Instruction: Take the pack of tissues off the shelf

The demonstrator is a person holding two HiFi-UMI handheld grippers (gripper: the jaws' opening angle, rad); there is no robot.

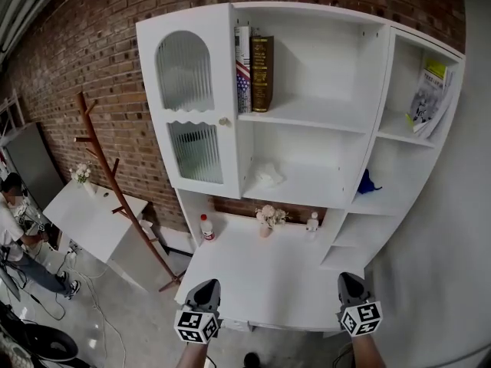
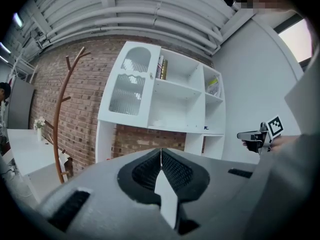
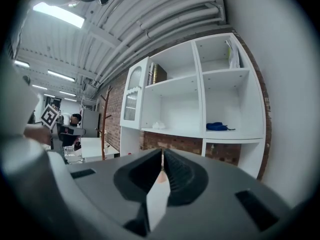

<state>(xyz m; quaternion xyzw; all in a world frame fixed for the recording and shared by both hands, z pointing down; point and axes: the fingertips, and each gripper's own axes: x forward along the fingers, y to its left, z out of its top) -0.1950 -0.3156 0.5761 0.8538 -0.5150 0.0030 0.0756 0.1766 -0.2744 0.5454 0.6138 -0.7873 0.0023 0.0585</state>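
Observation:
The pack of tissues (image 1: 268,175) is a crumpled white bundle lying on the middle shelf of the white shelf unit (image 1: 307,117), just right of the glass door. In the right gripper view the tissues (image 3: 158,125) show small and far beyond the jaws. My left gripper (image 1: 203,290) and right gripper (image 1: 351,286) hover side by side at the near edge of the desk top (image 1: 261,274), well short of the shelf. Both point level at the unit. The left gripper (image 2: 161,151) is shut and empty. The right gripper (image 3: 162,151) also looks shut, with nothing held.
Two books (image 1: 253,64) stand on the top shelf. A blue cloth (image 1: 368,182) and a magazine (image 1: 430,94) sit in the right compartments. A flower vase (image 1: 268,219) and a red-capped bottle (image 1: 205,227) stand on the desk. A wooden coat stand (image 1: 115,182) and a person (image 1: 15,228) are at the left.

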